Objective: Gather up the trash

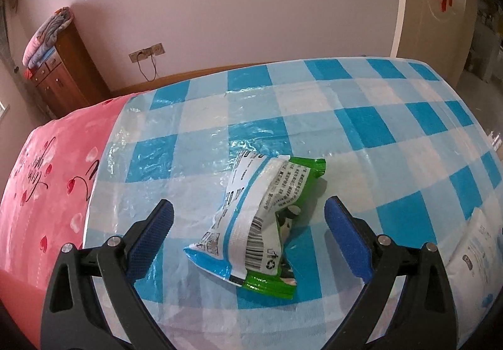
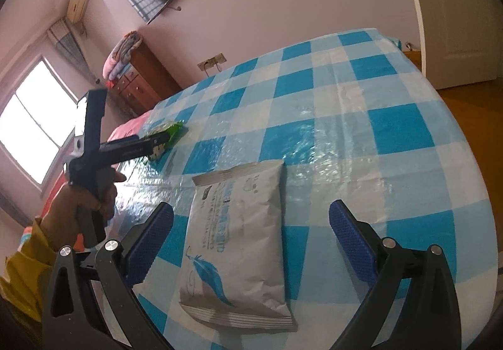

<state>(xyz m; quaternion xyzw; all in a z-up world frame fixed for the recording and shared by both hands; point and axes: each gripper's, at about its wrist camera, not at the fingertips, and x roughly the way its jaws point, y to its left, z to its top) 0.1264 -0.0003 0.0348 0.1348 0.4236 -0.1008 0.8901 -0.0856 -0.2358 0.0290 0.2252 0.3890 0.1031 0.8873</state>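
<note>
Straddling 2 light, crinkly wrappers, your left claw (image 1: 248, 225) and right claw (image 2: 251, 229) gape wide, empty; pinch the green wrapper (image 1: 251, 224) and white packet (image 2: 239, 252) mid-body.

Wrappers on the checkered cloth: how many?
2. The green-and-white snack wrapper lies between the left gripper fingers; the white feather-print packet lies between the right gripper fingers. No others visible.

So the surface was a bed (image 1: 47, 192) with a pink heart-print blanket, and a shiny blue-and-white checkered plastic sheet (image 1: 361, 117) was spread over most of it. A crumpled green and white snack wrapper (image 1: 261, 224) lay on the sheet near the pink edge. A flat grey pack with a blue feather (image 2: 239, 249) sat nearby, apart from it.
</note>
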